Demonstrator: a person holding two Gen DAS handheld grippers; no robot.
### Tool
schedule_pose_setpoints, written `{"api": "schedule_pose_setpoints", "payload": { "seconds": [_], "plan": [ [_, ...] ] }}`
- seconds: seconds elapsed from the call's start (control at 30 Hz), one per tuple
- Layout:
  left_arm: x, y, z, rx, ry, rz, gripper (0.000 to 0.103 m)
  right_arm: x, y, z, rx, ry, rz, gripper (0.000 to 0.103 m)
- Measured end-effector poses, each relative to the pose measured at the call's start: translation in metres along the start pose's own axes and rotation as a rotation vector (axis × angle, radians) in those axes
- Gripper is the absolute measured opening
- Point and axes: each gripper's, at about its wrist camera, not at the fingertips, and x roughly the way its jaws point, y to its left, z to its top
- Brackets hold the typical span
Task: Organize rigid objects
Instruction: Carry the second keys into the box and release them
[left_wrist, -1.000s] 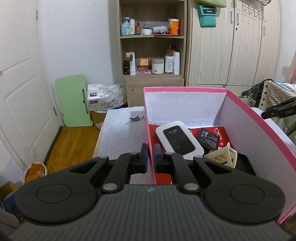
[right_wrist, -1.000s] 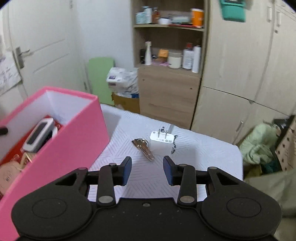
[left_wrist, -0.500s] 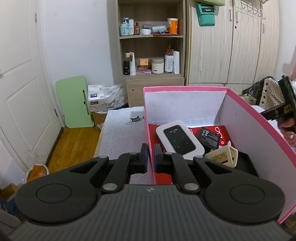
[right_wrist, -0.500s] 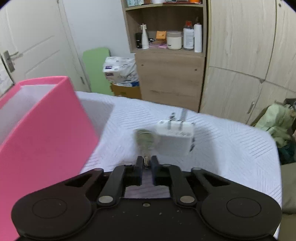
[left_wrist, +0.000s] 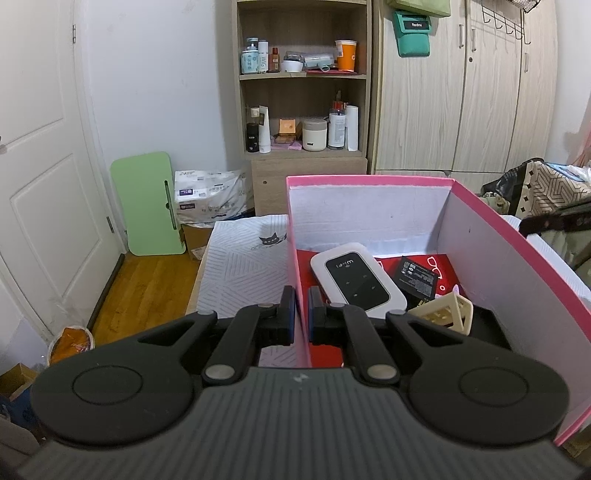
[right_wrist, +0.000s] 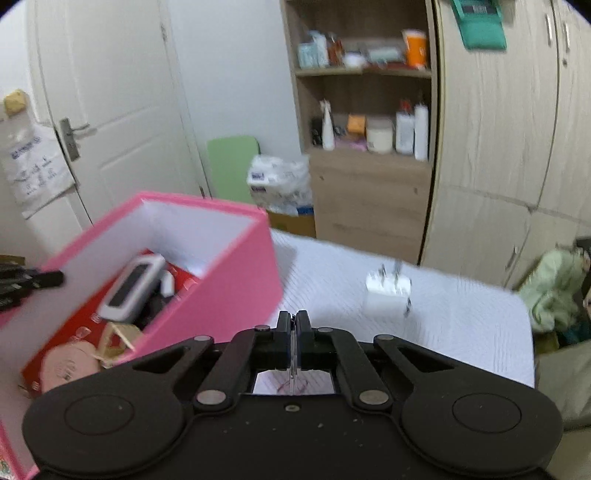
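White patterned bed cover (right_wrist: 443, 314), centre and right of the right wrist frame; on it, pink box (left_wrist: 517, 266) filling the centre-right of the left wrist frame, its left wall clamped between the closed jaws of the left gripper (left_wrist: 301, 314). Inside the box: white Wi-Fi router (left_wrist: 356, 278), black card (left_wrist: 419, 277), cream plastic frame (left_wrist: 447, 314). White plug adapter (right_wrist: 388, 293) on the cover right of centre; right gripper (right_wrist: 294, 332), lower centre, jaws narrowed onto a thin metal key (right_wrist: 293, 362), seen edge-on.

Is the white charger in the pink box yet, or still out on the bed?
Out. The white charger lies on the bedcover, right of the pink box.
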Motion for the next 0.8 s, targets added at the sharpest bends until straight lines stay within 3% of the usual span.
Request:
{"api": "schedule_pose_setpoints", "payload": {
  "seconds": [0.27,0.43,0.6,0.8],
  "plan": [
    [-0.001,0.000,0.000,0.005,0.000,0.001,0.006,-0.036,0.029,0.026,-0.056,-0.107,0.027,0.004],
    [-0.001,0.000,0.000,0.002,-0.001,0.000,0.006,-0.055,0.056,0.051,-0.103,-0.180,0.146,0.004],
    [-0.001,0.001,0.000,0.000,-0.002,-0.002,0.006,-0.037,0.092,0.060,-0.149,-0.117,0.328,0.004],
    [-0.002,0.000,0.000,-0.002,-0.004,-0.002,0.006,0.015,0.131,0.051,-0.175,0.012,0.451,0.005]
  ]
}}
